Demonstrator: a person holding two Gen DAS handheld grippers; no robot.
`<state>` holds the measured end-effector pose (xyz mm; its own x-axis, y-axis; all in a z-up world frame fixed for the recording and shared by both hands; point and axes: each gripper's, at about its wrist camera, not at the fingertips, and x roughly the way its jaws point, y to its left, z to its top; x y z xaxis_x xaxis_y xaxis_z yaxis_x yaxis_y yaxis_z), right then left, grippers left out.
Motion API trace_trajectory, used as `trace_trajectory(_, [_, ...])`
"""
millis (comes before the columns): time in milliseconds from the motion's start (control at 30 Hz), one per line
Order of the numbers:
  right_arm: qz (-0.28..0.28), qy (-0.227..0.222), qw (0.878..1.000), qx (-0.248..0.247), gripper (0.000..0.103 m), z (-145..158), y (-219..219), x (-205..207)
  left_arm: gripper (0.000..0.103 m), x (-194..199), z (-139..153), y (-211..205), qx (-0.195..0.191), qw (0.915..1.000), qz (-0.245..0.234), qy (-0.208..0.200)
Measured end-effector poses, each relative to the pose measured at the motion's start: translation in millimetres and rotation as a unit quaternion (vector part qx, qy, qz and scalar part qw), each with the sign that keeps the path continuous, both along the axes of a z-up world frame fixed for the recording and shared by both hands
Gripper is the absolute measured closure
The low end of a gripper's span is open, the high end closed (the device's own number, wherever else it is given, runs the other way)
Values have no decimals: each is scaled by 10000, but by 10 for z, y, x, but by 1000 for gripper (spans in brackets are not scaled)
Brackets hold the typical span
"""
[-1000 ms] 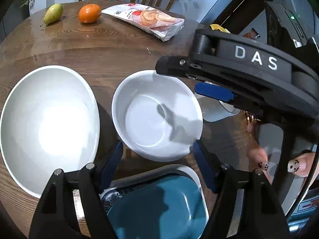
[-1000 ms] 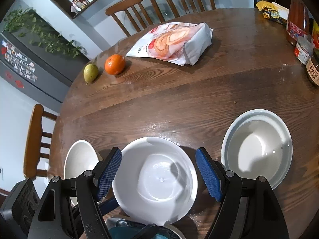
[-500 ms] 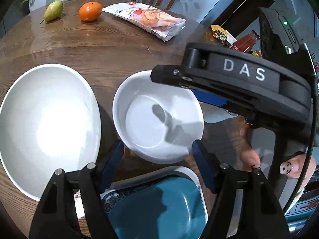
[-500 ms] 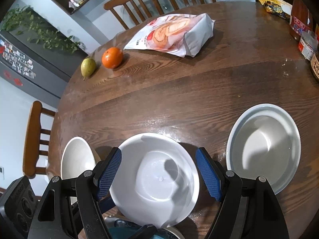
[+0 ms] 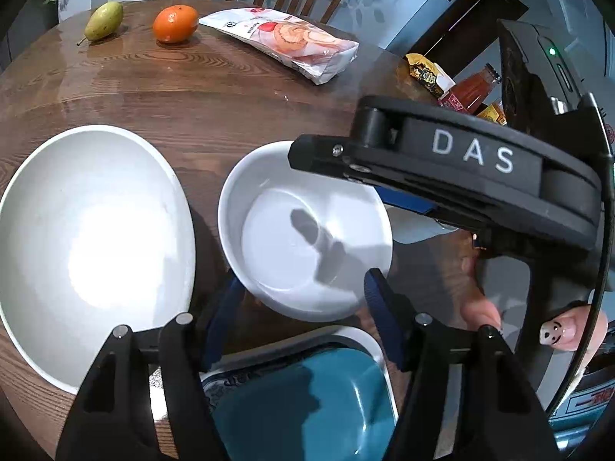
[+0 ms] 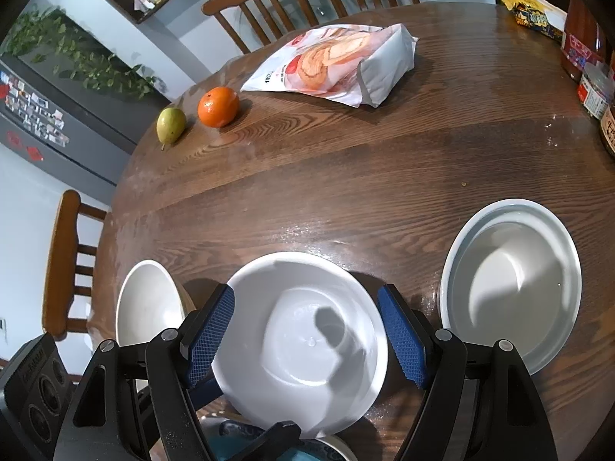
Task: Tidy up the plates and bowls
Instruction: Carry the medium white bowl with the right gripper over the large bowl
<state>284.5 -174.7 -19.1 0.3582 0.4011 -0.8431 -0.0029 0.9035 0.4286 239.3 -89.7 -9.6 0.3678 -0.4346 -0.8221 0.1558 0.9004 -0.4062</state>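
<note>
Glossy white ceramic bowl (image 6: pixel 307 342); glossy grained wood table (image 6: pixel 346 176); shiny plastic snack bag (image 6: pixel 338 63).

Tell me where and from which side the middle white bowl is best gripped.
Grip the middle white bowl across its outer wall just under the rim, coming down from above and the near side. It sits upright, round, with walls flaring outward. Both the right gripper and the left gripper straddle it there; the left jaws are closing, with its near edge between them.
</note>
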Motion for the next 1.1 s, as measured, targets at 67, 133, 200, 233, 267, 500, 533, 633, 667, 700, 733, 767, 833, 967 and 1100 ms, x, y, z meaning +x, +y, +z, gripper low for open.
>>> trace_trajectory(67, [0,7,10000,-1,24,1,-1,-2,41,0,3,5,-17,10000,0,10])
trace_trajectory(133, [2,-3,10000,11,24,3,-4,1,41,3,11,8,-24,10000,4,22])
trace_trajectory(200, [5,-34,10000,2,24,18,8,-6,41,-3,28,6,-33,10000,-3,17])
trace_trajectory(233, [5,-58,10000,-9,24,30,7,-12,41,-2,35,5,-38,10000,-10,8])
trace_trajectory(267, [4,-75,10000,-16,24,46,15,-23,41,-6,46,5,-45,10000,-10,-12])
trace_trajectory(500, [33,-231,9997,-56,24,166,51,-84,41,-33,125,23,-61,9999,-9,-119])
trace_trajectory(533, [49,-271,9996,-61,24,193,54,-100,41,-37,142,30,-72,9999,-6,-145])
trace_trajectory(633, [63,-377,9993,-14,24,267,48,-140,41,-61,207,57,-92,9996,21,-268])
trace_trajectory(667, [72,-437,9990,-21,24,304,55,-164,41,-74,230,63,-93,9995,24,-303])
trace_trajectory(700, [79,-474,9988,-33,24,329,70,-172,41,-83,250,67,-92,9994,28,-339])
trace_trajectory(733, [85,-518,9986,-47,24,356,83,-188,41,-92,273,73,-88,9992,35,-380])
trace_trajectory(767, [92,-575,9983,-56,24,392,95,-211,41,-102,294,78,-80,9991,42,-415])
trace_trajectory(833, [90,-649,9978,-63,24,436,98,-230,41,-119,326,93,-71,9988,62,-488])
trace_trajectory(967, [111,-818,9966,-75,24,531,143,-284,41,-146,391,137,-47,9980,113,-618])
trace_trajectory(1100, [127,-976,9951,-78,24,615,200,-334,41,-164,458,186,-61,9973,181,-711])
